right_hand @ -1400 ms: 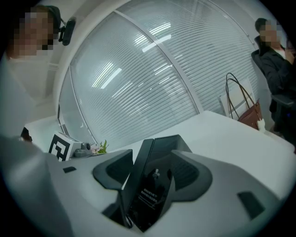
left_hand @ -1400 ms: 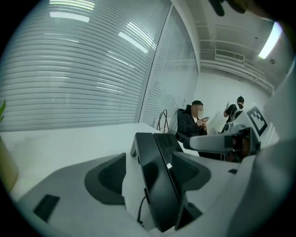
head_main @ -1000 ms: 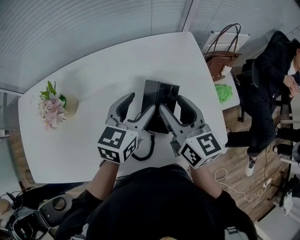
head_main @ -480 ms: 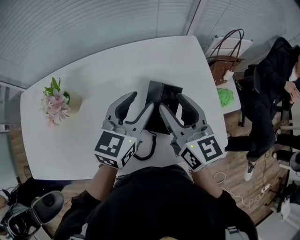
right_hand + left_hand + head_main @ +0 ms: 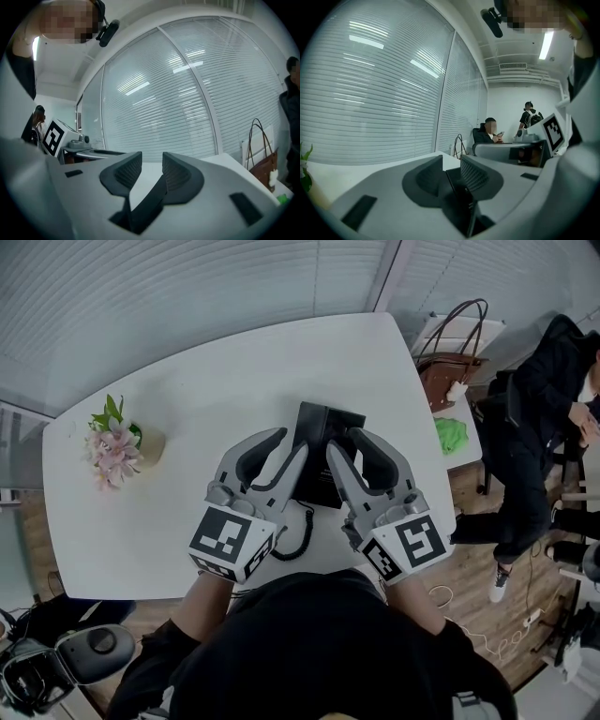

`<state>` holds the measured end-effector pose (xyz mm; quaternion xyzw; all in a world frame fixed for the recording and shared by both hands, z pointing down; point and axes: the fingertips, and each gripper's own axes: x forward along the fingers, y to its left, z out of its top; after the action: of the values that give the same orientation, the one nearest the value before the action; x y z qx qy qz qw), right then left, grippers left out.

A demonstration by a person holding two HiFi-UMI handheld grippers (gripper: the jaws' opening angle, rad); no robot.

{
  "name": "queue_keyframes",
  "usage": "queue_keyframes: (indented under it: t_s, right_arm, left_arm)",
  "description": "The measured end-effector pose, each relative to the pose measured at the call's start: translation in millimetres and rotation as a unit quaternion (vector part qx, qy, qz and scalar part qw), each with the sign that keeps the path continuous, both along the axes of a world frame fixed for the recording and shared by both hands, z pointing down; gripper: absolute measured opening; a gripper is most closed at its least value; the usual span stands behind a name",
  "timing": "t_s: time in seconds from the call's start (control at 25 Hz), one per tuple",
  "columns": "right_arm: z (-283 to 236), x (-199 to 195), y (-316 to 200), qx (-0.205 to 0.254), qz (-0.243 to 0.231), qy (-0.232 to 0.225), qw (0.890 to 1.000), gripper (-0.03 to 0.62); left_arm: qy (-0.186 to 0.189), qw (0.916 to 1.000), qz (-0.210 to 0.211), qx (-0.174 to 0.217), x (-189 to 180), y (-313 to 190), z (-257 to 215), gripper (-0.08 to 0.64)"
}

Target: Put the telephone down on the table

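A black telephone rests on the white table, its coiled cord trailing toward the near edge. Both grippers hover over the phone's near side, side by side. My left gripper has its jaws closing, still apart; in the left gripper view only the telephone's dark edge shows through the gap beyond them. My right gripper is closing too, and the right gripper view shows bare table between the pads. Neither holds anything.
A small pot of pink flowers stands at the table's left end. Past the right edge sit a brown handbag and a green thing on a side surface. A person in dark clothes sits there.
Both grippers' jaws have narrowed, the left one first. Both grippers have lifted slightly. The telephone has stayed where it was.
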<state>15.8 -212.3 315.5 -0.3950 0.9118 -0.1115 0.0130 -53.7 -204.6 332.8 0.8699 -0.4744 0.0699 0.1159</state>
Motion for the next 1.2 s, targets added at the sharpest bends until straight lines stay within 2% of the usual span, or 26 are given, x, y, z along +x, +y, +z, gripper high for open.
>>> queue_keyframes:
  t_s: [0.12,0.32,0.44,0.76,0.96,1.2]
  right_arm:
    - [-2.4,-1.5,1.6,0.004,-0.003,-0.002,1.0,0.109]
    - [-6.2,-2.5,3.0,0.011,-0.004,-0.003,1.0,0.085]
    - [-7.8,-2.5,4.1,0.016,-0.003,-0.003,1.0,0.07]
    - [-11.6,-0.6,5.1,0.023,0.005,-0.001,1.0,0.009]
    - [-9.5,-0.6,5.4,0.021,0.005,0.003,1.0,0.008]
    - [-12.0,-2.6,7.4,0.025,-0.001,-0.003,1.0,0.007]
  left_arm:
    - [0.009,0.9999,0.006,0.003,2.1,3.6,-1.6,0.079]
    - [0.012,0.9991,0.02,0.036,7.7,4.0,-18.2,0.017]
    - [0.014,0.9985,0.024,0.047,10.0,5.2,-23.5,0.014]
    - [0.015,0.9987,0.031,0.037,13.0,9.7,-19.3,0.014]
    - [0.012,0.9992,0.033,0.021,15.0,12.8,-13.8,0.014]
    - [0.022,0.9989,0.037,0.02,14.1,13.2,-12.7,0.014]
